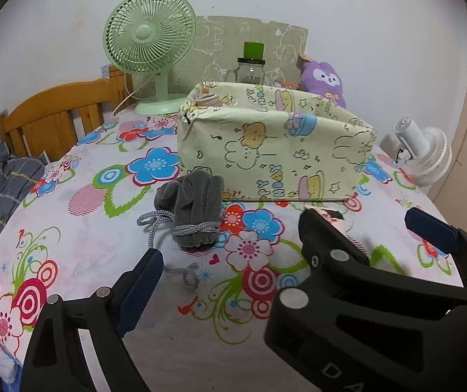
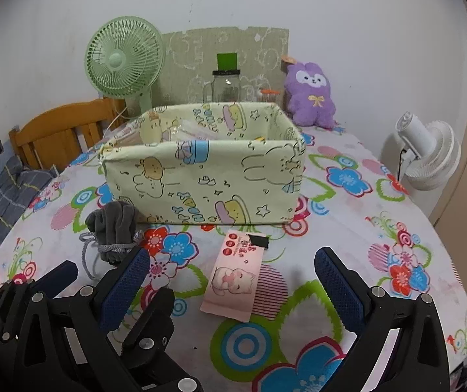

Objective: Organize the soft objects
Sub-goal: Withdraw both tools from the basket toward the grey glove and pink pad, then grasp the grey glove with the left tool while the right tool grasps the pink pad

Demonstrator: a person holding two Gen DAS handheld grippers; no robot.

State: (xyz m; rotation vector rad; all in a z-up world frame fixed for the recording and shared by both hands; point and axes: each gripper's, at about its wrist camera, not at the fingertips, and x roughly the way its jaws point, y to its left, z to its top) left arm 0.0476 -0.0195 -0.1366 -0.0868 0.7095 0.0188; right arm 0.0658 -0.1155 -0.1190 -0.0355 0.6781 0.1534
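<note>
A grey drawstring pouch [image 1: 195,210] lies on the flowered cloth in front of the pale green cartoon-print fabric box [image 1: 275,150]. It also shows in the right wrist view [image 2: 114,228], left of the box [image 2: 207,179]. My left gripper [image 1: 230,241] is open and empty, just short of the pouch. A pink tissue pack [image 2: 233,281] lies flat between the fingers of my right gripper [image 2: 231,261], which is open and empty. The right gripper's fingers [image 1: 432,230] hide most of the pack in the left wrist view. Something pale lies inside the box.
At the back stand a green fan [image 2: 124,62], a glass jar [image 2: 226,86], a cardboard sheet [image 2: 226,49] and a purple plush toy [image 2: 311,94]. A white fan [image 2: 429,153] stands off the right edge. A wooden headboard [image 1: 54,117] and grey bedding [image 1: 1,176] are at left.
</note>
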